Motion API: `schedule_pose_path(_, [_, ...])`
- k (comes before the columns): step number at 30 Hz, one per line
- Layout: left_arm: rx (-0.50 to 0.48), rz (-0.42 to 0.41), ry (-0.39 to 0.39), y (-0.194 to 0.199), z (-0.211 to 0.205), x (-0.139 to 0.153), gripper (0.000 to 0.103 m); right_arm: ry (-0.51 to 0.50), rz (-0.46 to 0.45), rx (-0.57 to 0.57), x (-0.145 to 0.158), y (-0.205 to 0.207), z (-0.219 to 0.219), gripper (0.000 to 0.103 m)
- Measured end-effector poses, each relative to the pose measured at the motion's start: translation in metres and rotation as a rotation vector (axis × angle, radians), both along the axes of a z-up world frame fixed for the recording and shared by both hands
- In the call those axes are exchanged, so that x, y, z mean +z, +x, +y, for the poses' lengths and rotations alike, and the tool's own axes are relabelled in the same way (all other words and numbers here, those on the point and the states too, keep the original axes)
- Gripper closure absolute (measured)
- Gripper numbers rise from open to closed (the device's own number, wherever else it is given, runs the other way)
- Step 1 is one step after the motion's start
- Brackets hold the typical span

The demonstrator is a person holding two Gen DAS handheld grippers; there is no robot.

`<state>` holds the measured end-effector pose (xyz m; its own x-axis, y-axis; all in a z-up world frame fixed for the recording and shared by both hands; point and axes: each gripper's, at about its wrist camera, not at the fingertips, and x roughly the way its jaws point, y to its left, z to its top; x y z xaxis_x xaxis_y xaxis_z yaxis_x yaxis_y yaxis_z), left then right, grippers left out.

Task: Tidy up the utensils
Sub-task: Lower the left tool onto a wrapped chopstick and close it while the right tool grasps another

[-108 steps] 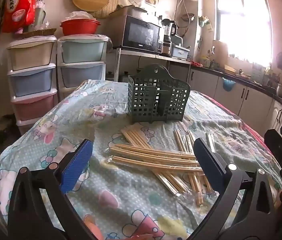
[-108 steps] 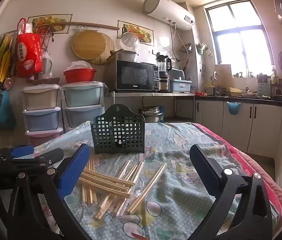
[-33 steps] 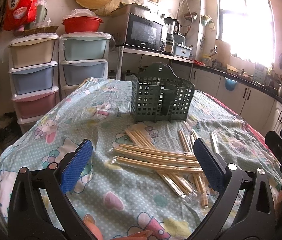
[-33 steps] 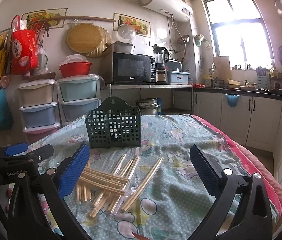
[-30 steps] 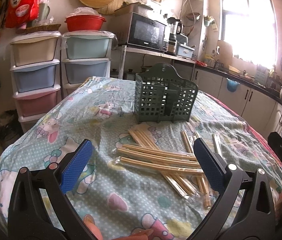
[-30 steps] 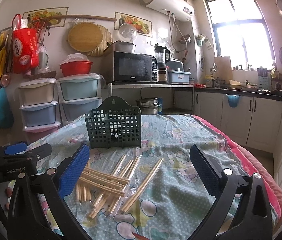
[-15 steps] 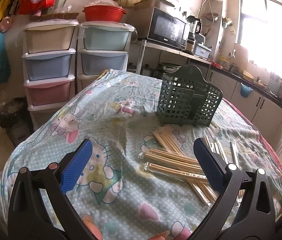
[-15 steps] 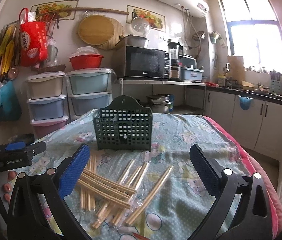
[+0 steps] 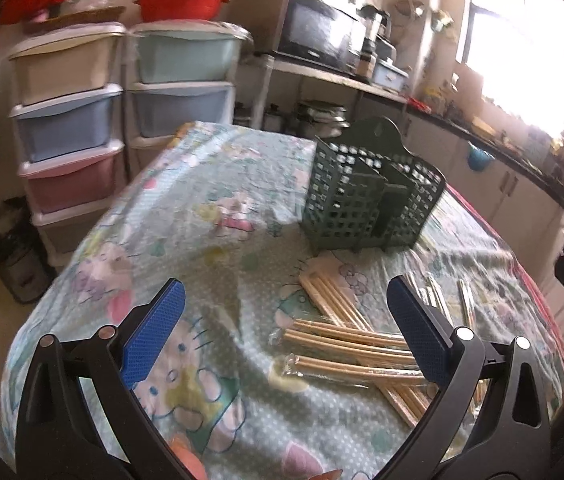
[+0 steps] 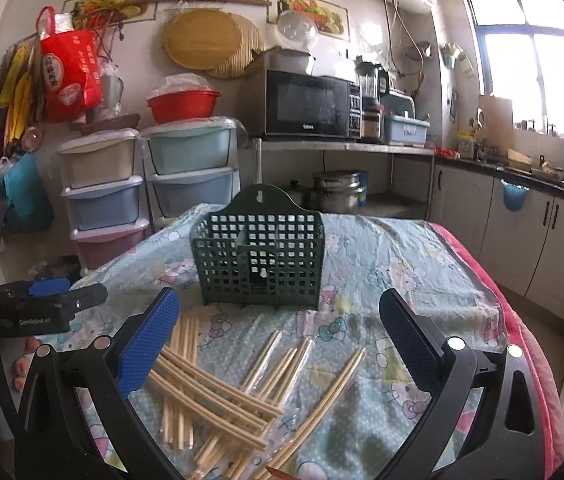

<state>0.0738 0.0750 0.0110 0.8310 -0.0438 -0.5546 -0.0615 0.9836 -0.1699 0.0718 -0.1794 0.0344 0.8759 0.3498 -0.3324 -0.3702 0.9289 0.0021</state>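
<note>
A dark green lattice utensil basket [image 9: 366, 200] stands upright on the table; it also shows in the right wrist view [image 10: 260, 256]. Several wooden chopsticks in clear wrappers [image 9: 346, 344] lie scattered in front of it, also in the right wrist view [image 10: 218, 396]. My left gripper [image 9: 282, 332] is open and empty, above the table's near left part, with the chopsticks near its right finger. My right gripper [image 10: 278, 344] is open and empty, above the chopsticks. The left gripper also shows at the left edge of the right wrist view [image 10: 42, 308].
The table has a light blue cartoon-print cloth [image 9: 202, 216]. Stacked pastel plastic drawers [image 10: 102, 192] stand past its far left. A microwave [image 10: 306, 104] sits on a shelf behind. White cabinets and a counter [image 10: 542, 240] run along the right.
The left gripper has swung left and its view now looks more steeply down at the table. The right gripper has moved closer to the basket. Both stay open.
</note>
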Motion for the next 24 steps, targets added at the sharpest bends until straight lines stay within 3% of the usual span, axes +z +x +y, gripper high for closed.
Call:
schedule_pose_path(6, [-0.108, 0.117, -0.005, 0.029, -0.007, -0.021, 0.012, -0.013, 0.05, -0.022, -0.007, 0.025, -0.007, 0.006])
schedule_pose_path(9, [-0.147, 0.16, -0.012, 0.039, -0.007, -0.032, 0.025, -0.008, 0.095, -0.027, -0.013, 0.037, -0.011, 0.006])
schedule_pose_path(14, [-0.199, 0.218, -0.014, 0.052, -0.007, -0.042, 0.037, 0.004, 0.171, -0.02, -0.023, 0.055, -0.015, 0.008])
schedule_pose_path(20, [-0.247, 0.272, -0.039, 0.067, -0.004, -0.052, 0.046, -0.005, 0.261, 0.009, -0.038, 0.074, -0.012, 0.025])
schedule_pose_path(24, [-0.264, 0.317, -0.075, 0.076, 0.002, -0.06, 0.058, -0.025, 0.287, 0.028, -0.043, 0.08, -0.007, 0.035])
